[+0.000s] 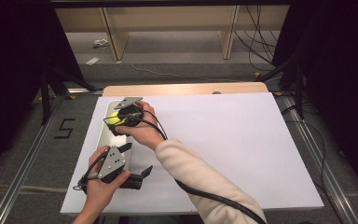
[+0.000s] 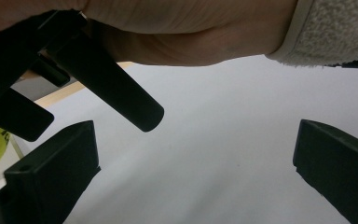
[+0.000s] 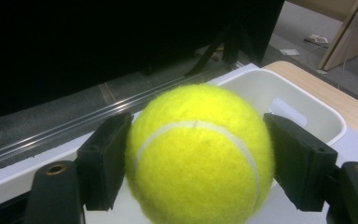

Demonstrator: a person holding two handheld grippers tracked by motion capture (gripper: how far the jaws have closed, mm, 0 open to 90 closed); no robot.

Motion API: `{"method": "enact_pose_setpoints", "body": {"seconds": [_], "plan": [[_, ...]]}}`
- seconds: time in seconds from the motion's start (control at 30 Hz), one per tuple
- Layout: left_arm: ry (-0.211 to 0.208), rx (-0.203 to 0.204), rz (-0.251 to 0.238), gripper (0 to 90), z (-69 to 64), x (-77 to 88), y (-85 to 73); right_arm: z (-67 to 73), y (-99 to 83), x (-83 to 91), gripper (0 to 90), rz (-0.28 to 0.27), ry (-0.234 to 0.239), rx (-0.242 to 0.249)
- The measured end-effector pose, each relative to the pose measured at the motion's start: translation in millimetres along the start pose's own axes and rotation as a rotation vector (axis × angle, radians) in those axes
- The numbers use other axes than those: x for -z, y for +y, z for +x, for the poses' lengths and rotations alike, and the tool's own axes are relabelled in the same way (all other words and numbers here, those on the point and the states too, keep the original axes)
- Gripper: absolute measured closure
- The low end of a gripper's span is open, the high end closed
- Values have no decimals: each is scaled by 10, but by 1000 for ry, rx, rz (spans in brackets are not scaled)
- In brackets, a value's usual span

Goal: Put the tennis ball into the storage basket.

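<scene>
Fingers of the left gripper [image 1: 137, 173] stand apart with nothing between them, low over the smooth white sheet [image 1: 242, 149]. Further right, the right gripper [image 3: 196, 161] clamps the fuzzy yellow tennis ball [image 3: 199, 151] above the glossy white tray [image 3: 303, 109]; the release probably remains.

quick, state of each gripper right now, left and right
Left gripper: open, jaws wide apart, nothing between them.
Right gripper: closed on the tennis ball, held over the white tray.
</scene>
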State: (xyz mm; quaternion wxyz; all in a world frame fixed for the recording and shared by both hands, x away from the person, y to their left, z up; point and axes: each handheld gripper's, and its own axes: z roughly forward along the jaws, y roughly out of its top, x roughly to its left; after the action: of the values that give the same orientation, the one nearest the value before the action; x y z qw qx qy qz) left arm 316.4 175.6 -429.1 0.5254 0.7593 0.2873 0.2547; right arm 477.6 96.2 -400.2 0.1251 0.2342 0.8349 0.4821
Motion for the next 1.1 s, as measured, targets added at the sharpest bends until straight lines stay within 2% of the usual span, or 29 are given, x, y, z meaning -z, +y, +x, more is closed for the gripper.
{"method": "enact_pose_setpoints", "body": {"seconds": [1.1], "plan": [[-6, -2, 3, 0, 0, 2, -3, -37, 7, -113, 272, 25, -8, -9]]}}
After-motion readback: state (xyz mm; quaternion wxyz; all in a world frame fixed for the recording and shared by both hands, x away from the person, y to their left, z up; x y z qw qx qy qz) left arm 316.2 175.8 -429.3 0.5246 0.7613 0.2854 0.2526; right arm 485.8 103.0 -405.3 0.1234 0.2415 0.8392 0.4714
